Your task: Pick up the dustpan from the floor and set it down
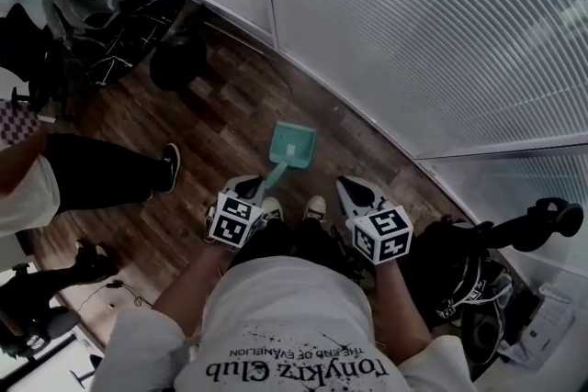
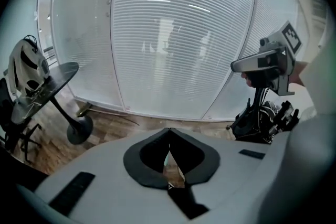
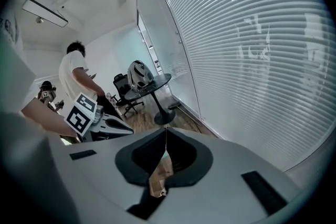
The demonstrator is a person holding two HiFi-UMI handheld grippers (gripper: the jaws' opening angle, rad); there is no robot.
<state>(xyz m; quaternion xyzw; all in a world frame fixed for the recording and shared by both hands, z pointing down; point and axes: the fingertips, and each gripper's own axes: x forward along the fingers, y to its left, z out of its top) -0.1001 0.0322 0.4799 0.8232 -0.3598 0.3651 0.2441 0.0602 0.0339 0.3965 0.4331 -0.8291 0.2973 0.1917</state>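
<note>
The dustpan [image 1: 294,145] lay on the floor [image 1: 220,119], seemingly flat, its handle reaching toward your left gripper [image 1: 252,186]. Both that one and your right gripper [image 1: 349,188] had fingers pressed together, empty. You needed to lift straight up, clear of the handle.

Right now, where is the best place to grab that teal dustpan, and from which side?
Probably the handle. It is the narrow part of the dustpan and runs back toward the person's shoes, ending beside the left tongs. The tray is wide and flat, so there is little for the tongs to close on. Come from the near side and from above, with the tongs set across the handle.
</note>
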